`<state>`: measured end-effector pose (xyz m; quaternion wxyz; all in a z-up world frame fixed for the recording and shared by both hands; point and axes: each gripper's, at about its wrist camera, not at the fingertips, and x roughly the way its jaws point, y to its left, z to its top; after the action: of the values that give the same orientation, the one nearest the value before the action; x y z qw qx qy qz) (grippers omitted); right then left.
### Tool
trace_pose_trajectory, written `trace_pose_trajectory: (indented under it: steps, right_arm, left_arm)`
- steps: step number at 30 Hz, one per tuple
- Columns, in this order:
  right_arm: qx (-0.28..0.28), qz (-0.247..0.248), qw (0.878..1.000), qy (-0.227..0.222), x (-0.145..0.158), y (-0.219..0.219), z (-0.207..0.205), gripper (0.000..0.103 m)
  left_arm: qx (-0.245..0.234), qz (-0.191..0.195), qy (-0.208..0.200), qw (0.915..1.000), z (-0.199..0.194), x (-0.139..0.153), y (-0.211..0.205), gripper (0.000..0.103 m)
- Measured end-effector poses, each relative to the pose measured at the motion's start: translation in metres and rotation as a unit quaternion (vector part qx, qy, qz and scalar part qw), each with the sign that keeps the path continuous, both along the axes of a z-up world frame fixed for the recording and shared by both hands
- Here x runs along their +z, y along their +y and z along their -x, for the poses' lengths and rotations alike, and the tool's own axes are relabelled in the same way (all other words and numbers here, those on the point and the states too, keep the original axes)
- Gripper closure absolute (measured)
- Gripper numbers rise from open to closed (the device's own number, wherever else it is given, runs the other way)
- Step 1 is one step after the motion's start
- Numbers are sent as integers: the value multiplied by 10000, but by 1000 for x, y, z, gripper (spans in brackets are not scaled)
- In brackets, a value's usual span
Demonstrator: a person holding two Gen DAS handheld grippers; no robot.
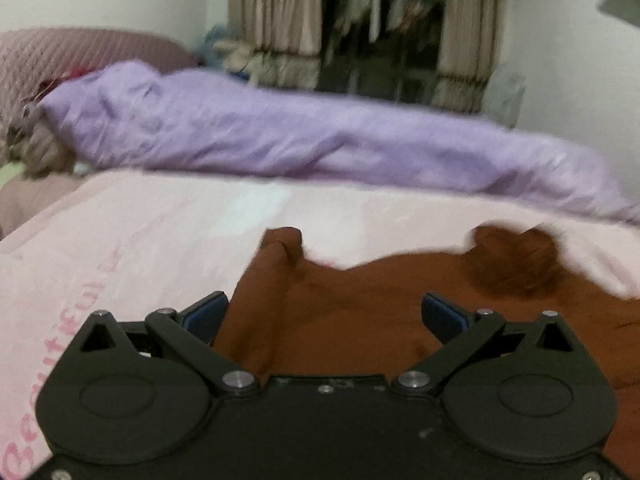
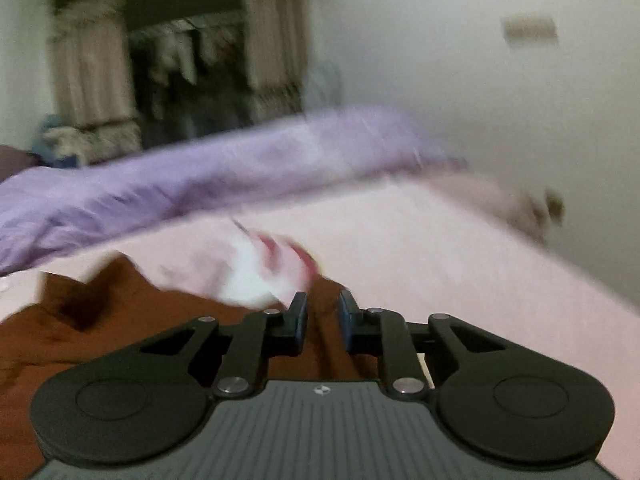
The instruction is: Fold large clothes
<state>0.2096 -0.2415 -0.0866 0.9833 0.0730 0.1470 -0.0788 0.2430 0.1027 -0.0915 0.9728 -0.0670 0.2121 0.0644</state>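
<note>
Garment: a large brown garment (image 1: 360, 312) lies on the near part of the bed, bunched and wrinkled; its far edge rises in a folded tab at the left and a rounded lump at the right.
Bed: a pale pink bed sheet (image 1: 132, 232) with pink lettering along the near left covers the mattress.
Left gripper: the left gripper (image 1: 324, 312) hangs low over the brown cloth, its blue-padded fingers (image 1: 208, 312) spread wide; cloth lies under and between them, and neither pad presses on it.
Right gripper: the right gripper (image 2: 323, 316) sits over the right end of the garment (image 2: 120, 320), its fingers (image 2: 298, 316) drawn close with a narrow gap; a ridge of brown cloth shows in that gap, but the blur keeps me from telling whether the pads pinch it.
Beyond the fingers: a white and pink patch (image 2: 256, 272) lies on the bed just past the right gripper, too smeared to identify.
Far side: a long purple quilt (image 1: 280, 140) stretches across the far edge of the bed.
Background: beige curtains (image 1: 272, 20) frame a dark window (image 1: 380, 40) in the far wall.
</note>
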Motion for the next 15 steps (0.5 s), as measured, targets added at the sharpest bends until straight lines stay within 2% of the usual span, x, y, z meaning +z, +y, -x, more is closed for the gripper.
trace_pose_trajectory:
  steps: [2, 5, 8, 11, 13, 15]
  right_arm:
    - [493, 88, 9980, -379, 14, 28, 15, 79]
    - [1021, 64, 9940, -395, 24, 63, 19, 79]
    - [1648, -70, 9863, -12, 11, 90, 7, 79]
    - [1836, 99, 9794, 839, -23, 105, -17, 79]
    - [1838, -97, 9783, 948, -39, 101, -25, 80]
    - [1853, -112, 9780, 954, -34, 100, -23, 80]
  left_arm:
    - [-280, 21, -235, 9993, 10, 12, -20, 0]
    - [-815, -121, -224, 9964, 3, 17, -58, 0]
    - [-1047, -625, 260, 9922, -12, 0, -97, 0]
    - [-1166, -1024, 1086, 9819, -37, -39, -122, 0]
    - [-1103, -1101, 977, 9829, -41, -54, -128, 0]
    - [-1070, -1083, 984, 9834, -42, -51, -129, 0]
